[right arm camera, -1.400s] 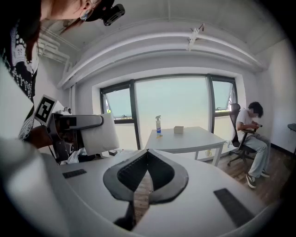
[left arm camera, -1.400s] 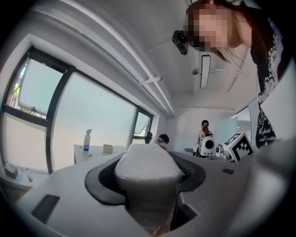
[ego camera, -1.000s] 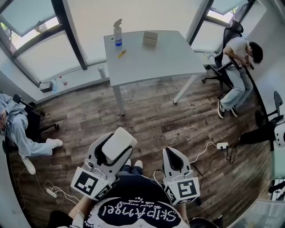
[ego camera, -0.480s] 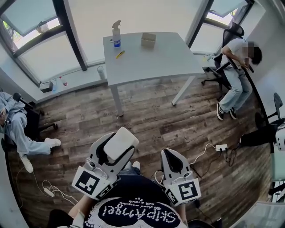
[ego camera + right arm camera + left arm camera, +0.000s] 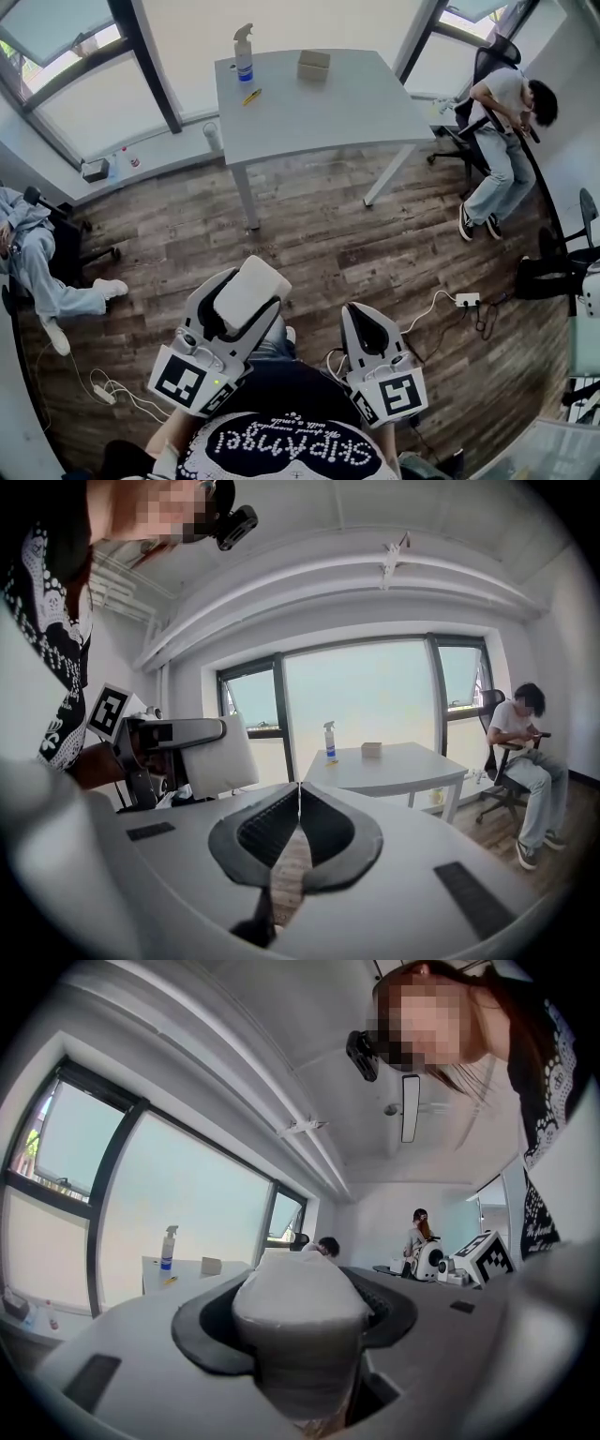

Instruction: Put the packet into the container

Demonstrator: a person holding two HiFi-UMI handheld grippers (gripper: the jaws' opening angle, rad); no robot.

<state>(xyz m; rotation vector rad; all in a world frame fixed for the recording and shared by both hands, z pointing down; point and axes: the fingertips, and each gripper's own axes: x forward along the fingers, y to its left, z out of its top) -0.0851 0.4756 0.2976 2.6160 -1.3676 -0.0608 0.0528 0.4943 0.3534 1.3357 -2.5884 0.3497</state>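
My left gripper [image 5: 246, 298] is shut on a white packet [image 5: 251, 291], held above the wooden floor near my body. In the left gripper view the packet [image 5: 302, 1321] fills the space between the jaws. The right gripper [image 5: 367, 330] is shut with nothing in it; in its own view the jaw tips [image 5: 299, 794] meet. A small tan container [image 5: 313, 65] stands on the far grey table [image 5: 328, 108], well away from both grippers. It also shows on the table in the right gripper view, as a small container [image 5: 371, 749].
A spray bottle [image 5: 243, 53] and a yellow pen [image 5: 253, 96] lie on the table's left part. One person sits on a chair [image 5: 503, 141] at the right, another [image 5: 37, 272] at the left. Cables and a power strip [image 5: 467, 301] lie on the floor.
The view has shifted slightly; the table sits a little higher in the frame. Both grippers keep their hold and their place near my body.
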